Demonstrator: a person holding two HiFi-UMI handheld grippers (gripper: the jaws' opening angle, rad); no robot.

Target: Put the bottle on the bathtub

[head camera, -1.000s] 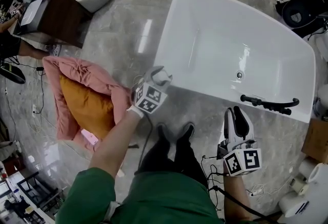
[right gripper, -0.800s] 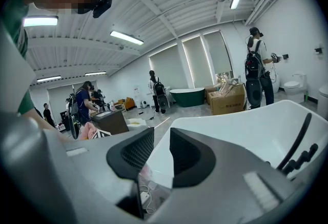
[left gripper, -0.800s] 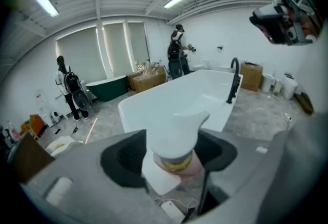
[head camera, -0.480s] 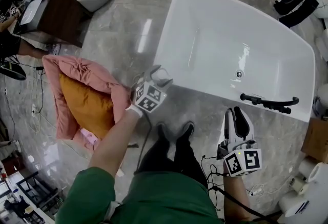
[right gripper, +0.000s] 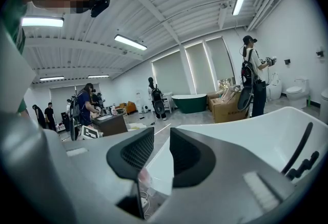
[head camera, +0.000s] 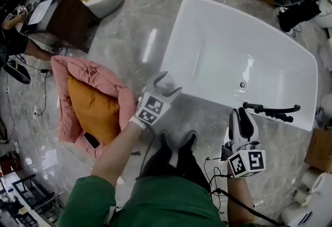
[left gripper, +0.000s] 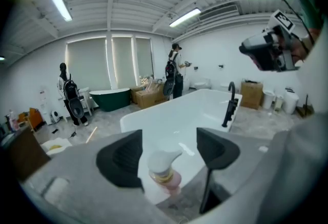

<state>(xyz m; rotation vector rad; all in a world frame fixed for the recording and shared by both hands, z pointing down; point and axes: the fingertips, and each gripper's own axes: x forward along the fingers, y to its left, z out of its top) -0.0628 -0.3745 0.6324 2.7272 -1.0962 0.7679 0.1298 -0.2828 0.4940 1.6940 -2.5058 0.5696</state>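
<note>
A small pink bottle [left gripper: 165, 172] with a white pump top stands upright on the near corner of the white bathtub [left gripper: 134, 119]. My left gripper [left gripper: 169, 142] hangs just above and behind it. Its jaws have just been opening and now stand wide. The bottle shows low between them, and neither pad touches it. In the head view the left gripper [head camera: 168, 82] sits over the corner of the tub [head camera: 175, 47] and hides the bottle. My right gripper [head camera: 241, 121] hangs near the tub's front side, shut with nothing in it, and its own view shows the right gripper [right gripper: 162, 152] with only a slit between the pads.
A black faucet [head camera: 270, 110] stands on the tub's near right rim. A pink pet bed [head camera: 85, 76] with an orange cushion [head camera: 93, 107] lies on the floor to the left, beyond it a dark table [head camera: 67, 15]. People [left gripper: 174, 72] stand further off.
The left gripper's jaws have spread from closed to wide and let go of the bottle. That gripper has lifted a little off the tub's corner. The right gripper has stayed put.
</note>
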